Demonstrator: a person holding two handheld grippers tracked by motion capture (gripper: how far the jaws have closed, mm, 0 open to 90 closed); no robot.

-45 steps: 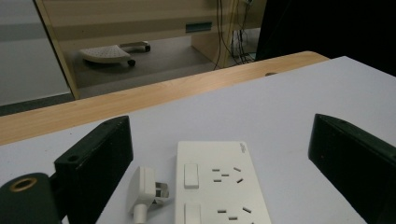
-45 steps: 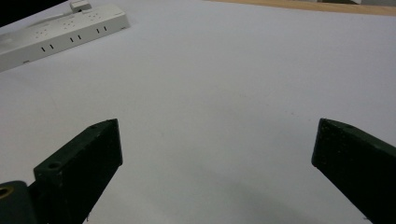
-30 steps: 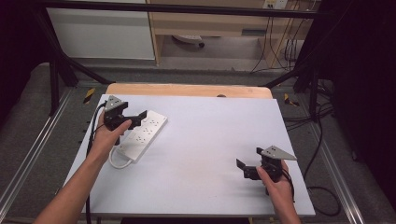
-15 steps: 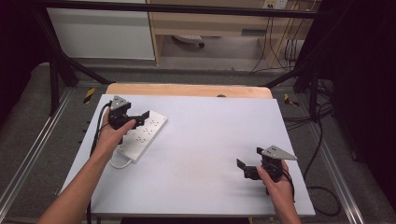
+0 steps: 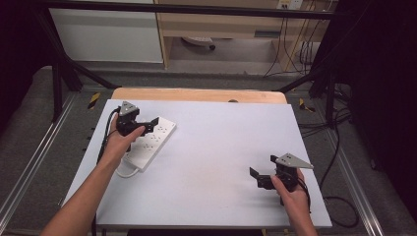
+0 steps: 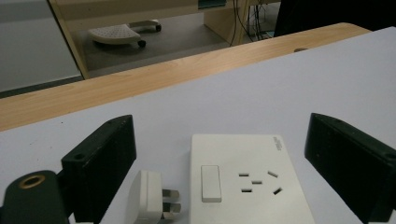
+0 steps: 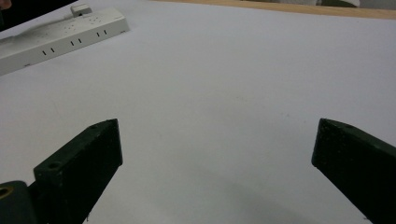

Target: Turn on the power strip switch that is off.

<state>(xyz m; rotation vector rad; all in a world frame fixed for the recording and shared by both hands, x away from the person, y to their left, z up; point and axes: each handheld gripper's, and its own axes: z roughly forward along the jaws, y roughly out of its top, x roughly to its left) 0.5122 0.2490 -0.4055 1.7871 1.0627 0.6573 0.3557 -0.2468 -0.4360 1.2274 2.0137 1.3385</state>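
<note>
A white power strip [image 5: 151,141] lies slanted on the left part of the white table [image 5: 221,142]. My left gripper [image 5: 149,126] hovers open over the strip's far end. In the left gripper view its jaws stand wide on either side of the strip's switch end [image 6: 243,182], with a white three-pin plug [image 6: 150,198] lying loose beside the strip, nearer the left jaw. My right gripper [image 5: 257,178] is open and empty, low over bare table at the front right. From the right gripper view the strip [image 7: 60,35] and plug [image 7: 80,8] are far off.
The strip's white cable [image 5: 126,172] loops off its near end toward the table's left edge. A wooden board [image 5: 196,94] borders the table's far side. Beyond it stand a cabinet and a shelf with dangling cables [image 5: 290,44].
My left gripper has crept a little right and forward along the strip toward its far end. The right gripper has stayed where it was.
</note>
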